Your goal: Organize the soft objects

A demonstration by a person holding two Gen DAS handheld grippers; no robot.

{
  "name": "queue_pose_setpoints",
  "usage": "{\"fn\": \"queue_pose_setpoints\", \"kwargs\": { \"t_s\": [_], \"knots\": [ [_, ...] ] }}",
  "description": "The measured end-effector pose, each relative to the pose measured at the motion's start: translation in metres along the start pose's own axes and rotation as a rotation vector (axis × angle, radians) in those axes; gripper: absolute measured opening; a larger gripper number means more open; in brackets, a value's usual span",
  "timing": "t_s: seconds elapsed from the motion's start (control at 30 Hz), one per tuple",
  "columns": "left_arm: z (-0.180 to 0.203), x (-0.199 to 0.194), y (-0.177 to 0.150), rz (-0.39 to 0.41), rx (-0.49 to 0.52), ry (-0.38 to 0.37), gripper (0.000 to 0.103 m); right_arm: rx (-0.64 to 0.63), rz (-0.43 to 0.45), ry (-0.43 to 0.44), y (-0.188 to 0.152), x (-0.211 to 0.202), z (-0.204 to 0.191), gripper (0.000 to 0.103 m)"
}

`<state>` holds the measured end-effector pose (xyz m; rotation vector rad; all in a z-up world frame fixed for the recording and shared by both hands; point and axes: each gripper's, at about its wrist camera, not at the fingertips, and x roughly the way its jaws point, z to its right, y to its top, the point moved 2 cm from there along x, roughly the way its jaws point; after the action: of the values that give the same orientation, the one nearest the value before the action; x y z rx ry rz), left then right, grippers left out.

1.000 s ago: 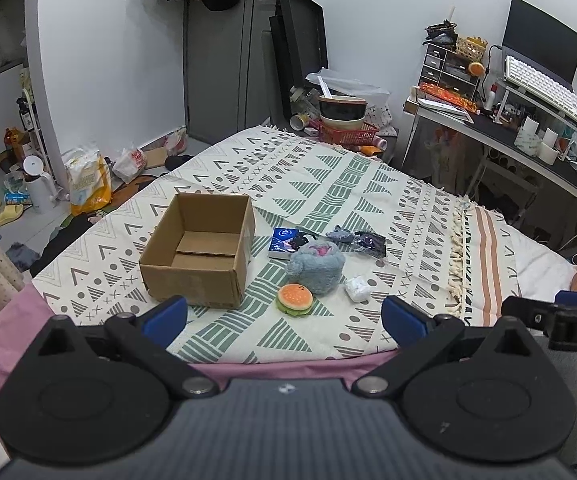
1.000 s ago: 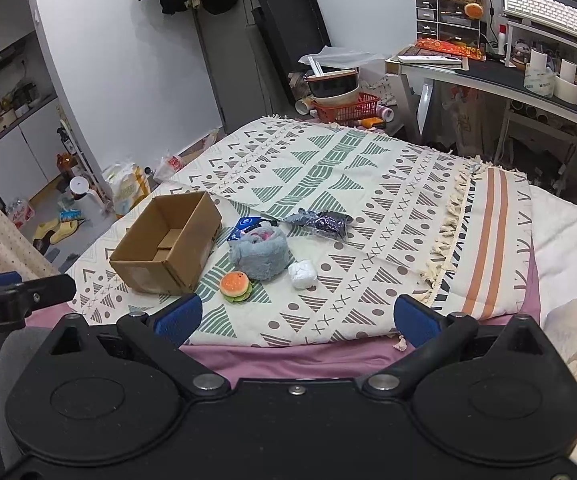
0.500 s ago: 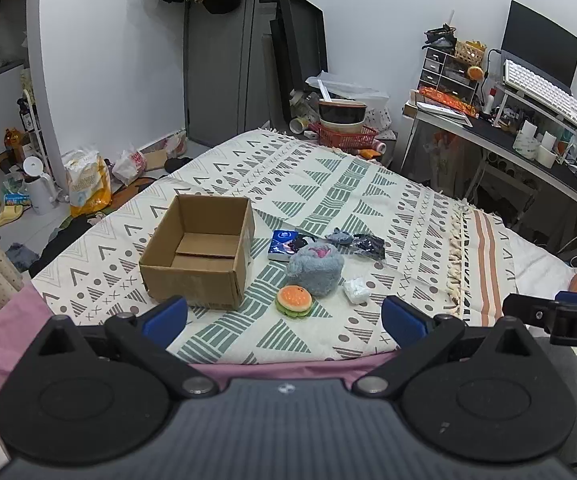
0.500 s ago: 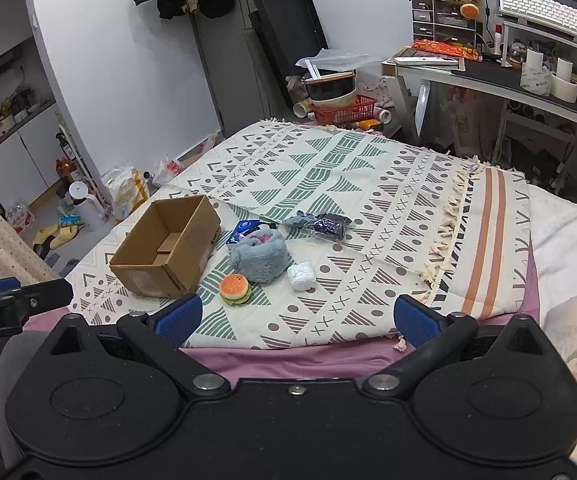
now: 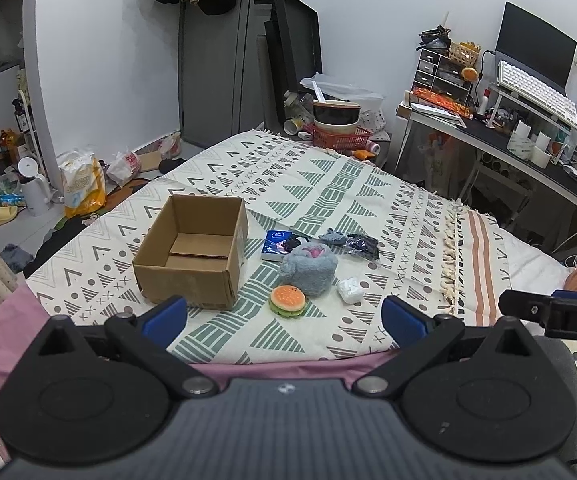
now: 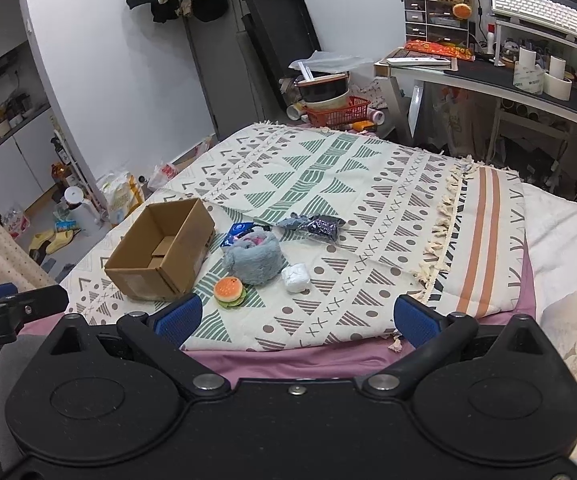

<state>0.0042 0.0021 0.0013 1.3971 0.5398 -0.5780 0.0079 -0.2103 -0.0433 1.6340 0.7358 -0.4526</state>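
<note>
From the left wrist view, the left gripper [image 5: 284, 316] has barely drifted over the last second; the bed looks a touch nearer, nothing more. Its jaws stand wide and hold nothing. The cardboard box [image 5: 192, 250] sits open and looks empty on the patterned blanket [image 5: 328, 184], with the grey plush [image 5: 308, 272] just beside it, the burger toy [image 5: 287, 300] in front, and a small white bundle [image 5: 349, 290] to the right. So I reckon sorting has not begun.

From the right wrist view, the right gripper [image 6: 294, 316] has likewise crept only slightly closer, jaws wide and empty. The blue packet [image 6: 237, 233] is half hidden behind the plush, and the dark crumpled item [image 6: 314, 225] is too small to identify.
</note>
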Motion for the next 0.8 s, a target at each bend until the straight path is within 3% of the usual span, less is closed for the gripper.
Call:
{"fn": "queue_pose_setpoints", "kwargs": {
  "t_s": [0.8],
  "knots": [
    [0.005, 0.029, 0.008, 0.0, -0.005, -0.033, 0.102, 0.008, -0.005, 0.022, 0.003, 0.026, 0.011, 0.103]
  ]
}}
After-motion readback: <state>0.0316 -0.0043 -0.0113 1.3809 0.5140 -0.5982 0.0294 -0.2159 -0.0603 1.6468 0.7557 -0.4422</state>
